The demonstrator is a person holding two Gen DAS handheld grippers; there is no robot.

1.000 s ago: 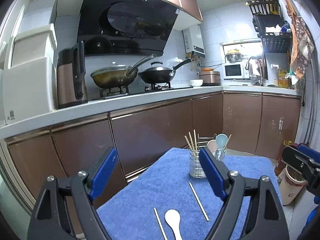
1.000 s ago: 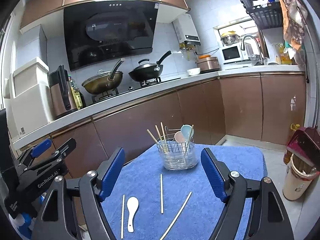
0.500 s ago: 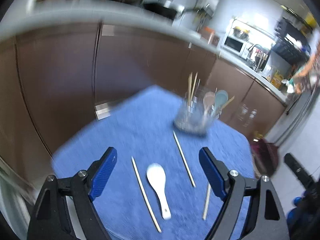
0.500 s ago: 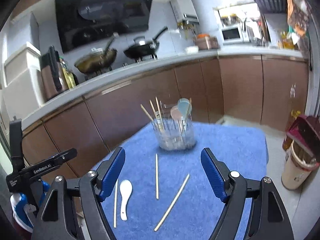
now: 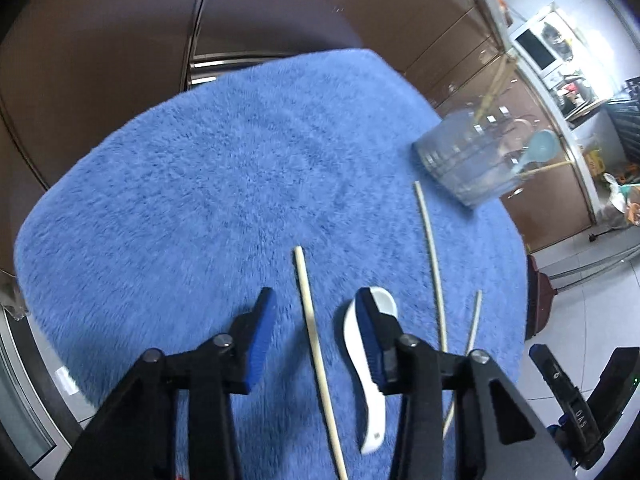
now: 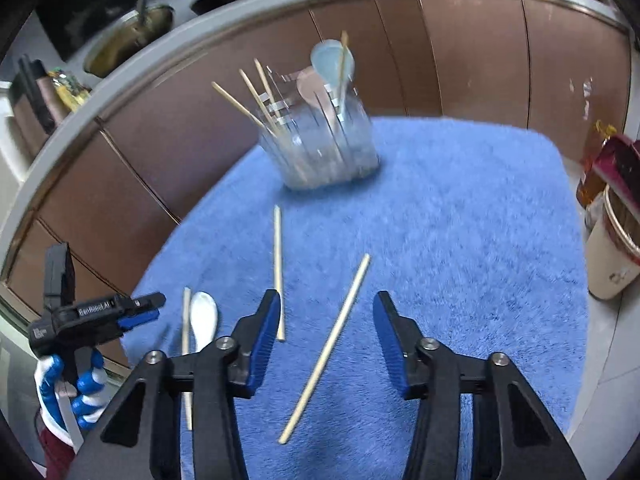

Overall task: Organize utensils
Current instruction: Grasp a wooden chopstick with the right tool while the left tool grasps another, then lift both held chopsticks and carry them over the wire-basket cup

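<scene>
My left gripper [image 5: 314,306] is apart, nothing held, straddling a chopstick [image 5: 316,344] on the blue mat [image 5: 200,184]; its right finger overlaps the white spoon [image 5: 370,412] in view, contact unclear. My right gripper [image 6: 326,310] is apart too, empty, w/ a 2nd chopstick [image 6: 328,346] running diagonally btwn its fingers. A 3rd chopstick [image 6: 278,268] lies just left of it. Clear holder [image 6: 324,148] w/ chopsticks & spoons stands upright at the mat's far side.
</scene>
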